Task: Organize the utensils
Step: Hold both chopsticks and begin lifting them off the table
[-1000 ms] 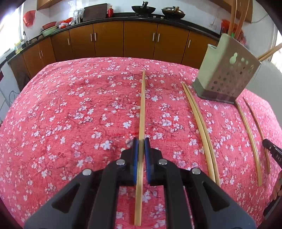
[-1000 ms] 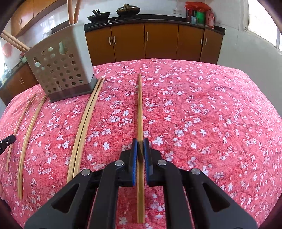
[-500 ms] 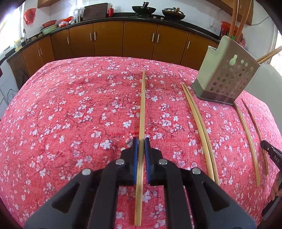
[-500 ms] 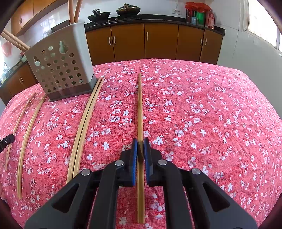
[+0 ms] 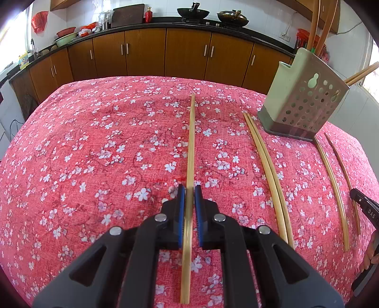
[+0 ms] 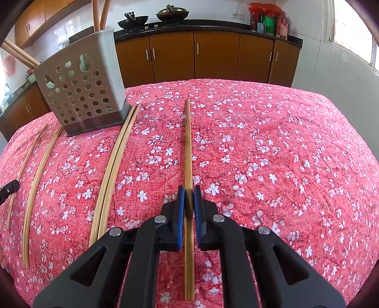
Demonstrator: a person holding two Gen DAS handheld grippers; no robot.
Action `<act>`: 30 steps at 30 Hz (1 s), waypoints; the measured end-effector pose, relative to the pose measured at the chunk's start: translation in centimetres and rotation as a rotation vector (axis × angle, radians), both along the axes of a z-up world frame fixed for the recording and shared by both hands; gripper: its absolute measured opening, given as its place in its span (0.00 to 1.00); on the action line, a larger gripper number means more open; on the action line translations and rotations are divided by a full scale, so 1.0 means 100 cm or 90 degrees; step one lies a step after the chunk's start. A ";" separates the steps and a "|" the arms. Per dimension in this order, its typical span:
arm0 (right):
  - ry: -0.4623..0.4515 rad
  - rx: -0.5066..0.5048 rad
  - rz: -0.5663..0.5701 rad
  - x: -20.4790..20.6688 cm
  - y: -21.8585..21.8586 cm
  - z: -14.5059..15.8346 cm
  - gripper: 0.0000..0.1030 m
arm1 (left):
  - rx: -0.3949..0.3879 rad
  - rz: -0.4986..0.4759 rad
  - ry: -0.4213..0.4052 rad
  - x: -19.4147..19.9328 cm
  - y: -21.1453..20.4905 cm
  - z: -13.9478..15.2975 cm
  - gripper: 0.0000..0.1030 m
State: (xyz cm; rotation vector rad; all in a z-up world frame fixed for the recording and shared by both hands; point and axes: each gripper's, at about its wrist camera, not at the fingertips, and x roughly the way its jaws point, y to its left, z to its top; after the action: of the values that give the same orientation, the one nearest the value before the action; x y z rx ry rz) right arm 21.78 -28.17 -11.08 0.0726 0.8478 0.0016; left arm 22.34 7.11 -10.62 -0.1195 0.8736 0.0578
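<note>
Little is changing since a second ago — both chopsticks are lying where they were and both tongs are staying put, with only the holder sliding slightly in the left view as that camera shifts. On the left side, a single chopstick [image 5: 191,151] is lying flat on the red flowered cloth [image 5: 94,154], and the left gripper [image 5: 189,192] is sitting astride it, blue pads [image 5: 181,203] drawn in against its sides, clamping it near its closer end. On the right side, another lone chopstick [image 6: 188,151] is resting on the cloth [image 6: 272,142] the same way, and the right gripper [image 6: 189,193] is closing on it too, pads [image 6: 181,203] pressing its flanks. Between the two tools a pair of chopsticks [image 5: 267,170] [image 6: 113,170] is lying side by side, touching each other, their far tips reaching the foot of the perforated grey holder [image 5: 303,104] [image 6: 83,83]. Two more loose chopsticks [image 6: 35,180] are lying apart from each other near the holder. Several chopsticks are already standing in the holder, leaning out of its top. Beyond the table, brown cabinets [image 5: 146,54] are running under a dark counter — two woks [image 6: 154,17] are sitting on it.
</note>
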 end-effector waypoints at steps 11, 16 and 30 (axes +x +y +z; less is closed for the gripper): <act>0.001 0.000 0.000 0.000 0.000 0.000 0.09 | -0.001 -0.005 0.000 0.000 0.000 0.000 0.14; 0.001 0.010 0.000 0.000 -0.002 0.000 0.09 | -0.006 -0.011 -0.001 0.001 -0.001 0.000 0.16; 0.000 -0.006 0.012 -0.011 -0.001 0.004 0.08 | 0.041 -0.035 0.013 -0.015 -0.002 0.002 0.08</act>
State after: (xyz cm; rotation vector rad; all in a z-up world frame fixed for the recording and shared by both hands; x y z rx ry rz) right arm 20.66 -28.23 -10.67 0.0566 0.8491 0.0151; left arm 20.82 6.94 -10.39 -0.0351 0.8945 0.0359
